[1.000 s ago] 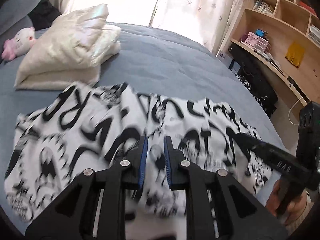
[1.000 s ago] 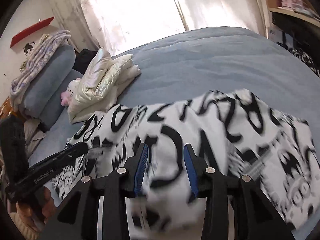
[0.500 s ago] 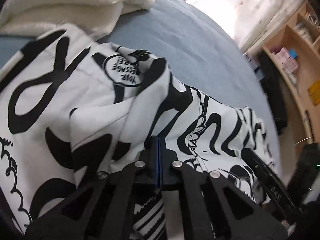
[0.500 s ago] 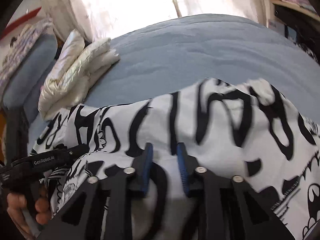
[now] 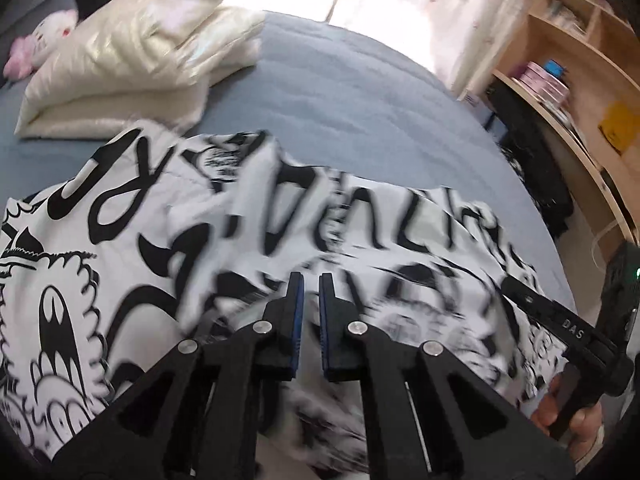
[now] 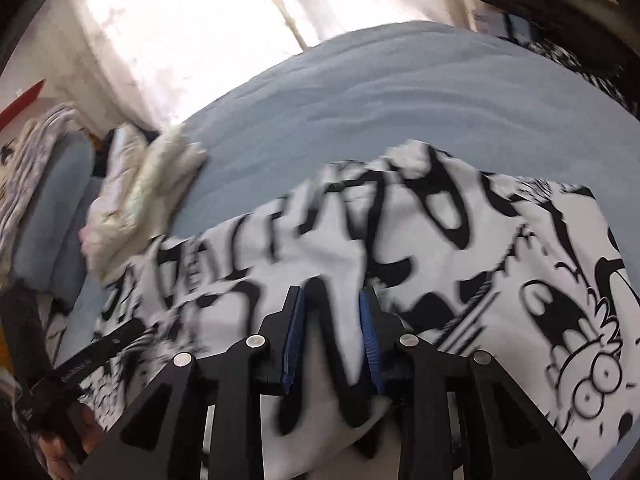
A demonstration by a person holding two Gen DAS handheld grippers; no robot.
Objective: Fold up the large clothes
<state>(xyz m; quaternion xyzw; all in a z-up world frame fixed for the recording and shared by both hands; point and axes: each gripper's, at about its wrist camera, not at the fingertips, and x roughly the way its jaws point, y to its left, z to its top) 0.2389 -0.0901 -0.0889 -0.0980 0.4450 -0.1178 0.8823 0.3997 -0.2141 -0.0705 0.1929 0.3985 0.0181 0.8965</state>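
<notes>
A white garment with black cartoon print [image 5: 100, 260] [image 6: 520, 260] lies spread on the blue bed [image 5: 360, 100]. My left gripper [image 5: 310, 280] hangs over the garment's near middle. Its jaws stand a narrow slit apart, and blurred cloth shows through the slit. My right gripper [image 6: 330, 294] is over the same near edge, further right. Its jaws are opening, with a fold of the cloth lying loose between the pads. Each gripper shows at the edge of the other's view, held in a hand [image 5: 568, 420] [image 6: 60, 440].
A folded cream puffy jacket [image 5: 132, 48] [image 6: 152, 184] lies at the bed's far left, with a pink plush toy [image 5: 36, 48] beside it. Wooden shelves [image 5: 580, 80] and a black bag [image 5: 540, 184] stand off the bed's right side. Bright curtains hang behind the bed.
The left gripper has pulled back from close over the cloth, and its shut jaws have parted slightly. The right jaws have widened. The garment's middle is now blurred with motion.
</notes>
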